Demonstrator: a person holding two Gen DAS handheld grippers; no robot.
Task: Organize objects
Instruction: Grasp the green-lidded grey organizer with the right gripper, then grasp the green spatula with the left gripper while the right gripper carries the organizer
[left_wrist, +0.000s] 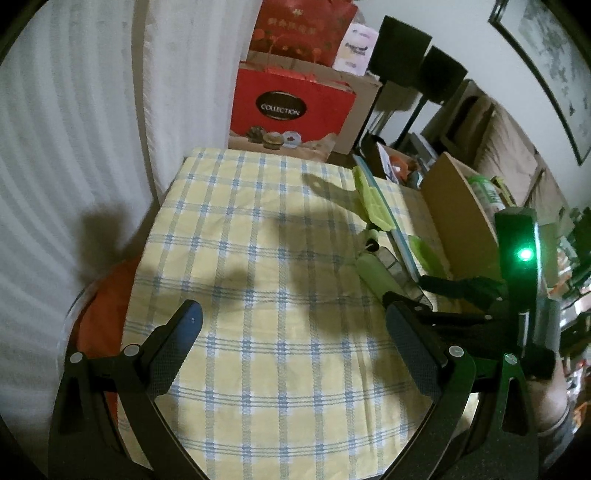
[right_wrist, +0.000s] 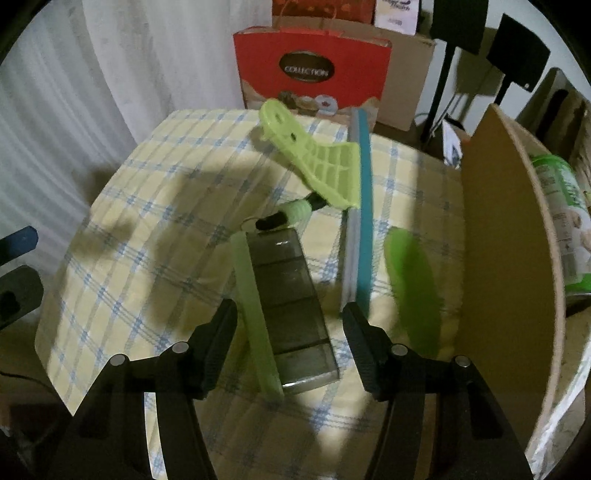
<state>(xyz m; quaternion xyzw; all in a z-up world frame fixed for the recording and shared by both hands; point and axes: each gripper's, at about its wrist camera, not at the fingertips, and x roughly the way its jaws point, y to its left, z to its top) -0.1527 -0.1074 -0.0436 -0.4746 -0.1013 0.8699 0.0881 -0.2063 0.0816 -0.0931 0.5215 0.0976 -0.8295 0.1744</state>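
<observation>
My right tongs (right_wrist: 290, 345) stand spread wide, with the smoky translucent grey plastic box with a lime-green lid strip (right_wrist: 291, 306) lying between the two fingers but not yet gripped; my left tongs (left_wrist: 291, 343) are likewise released, hovering over bare cloth near the desk's front left part, holding nothing. The box lies toward the right side of the desk (left_wrist: 258, 229), its far end touching a small ribbed green-and-black cap-like piece (right_wrist: 291, 216). Just beyond that sits a lime-green plastic squeegee with a teal rubber blade (right_wrist: 332, 173), and a flat green oval piece (right_wrist: 412, 288) lies beside the box near the right edge. My worry is that the box looks smooth and hard, so closing off-centre on the lid strip could make it twist or slide across the cloth and knock the cap piece or the blade. The yellow cloth with blue checks is soft and wrinkled, which could let things tip. A brown cardboard panel (right_wrist: 506, 258) stands upright along the right edge, crowding that side. Behind the desk stand a red carton marked COLLECTION (right_wrist: 310, 74) and pale curtains (left_wrist: 74, 129).
</observation>
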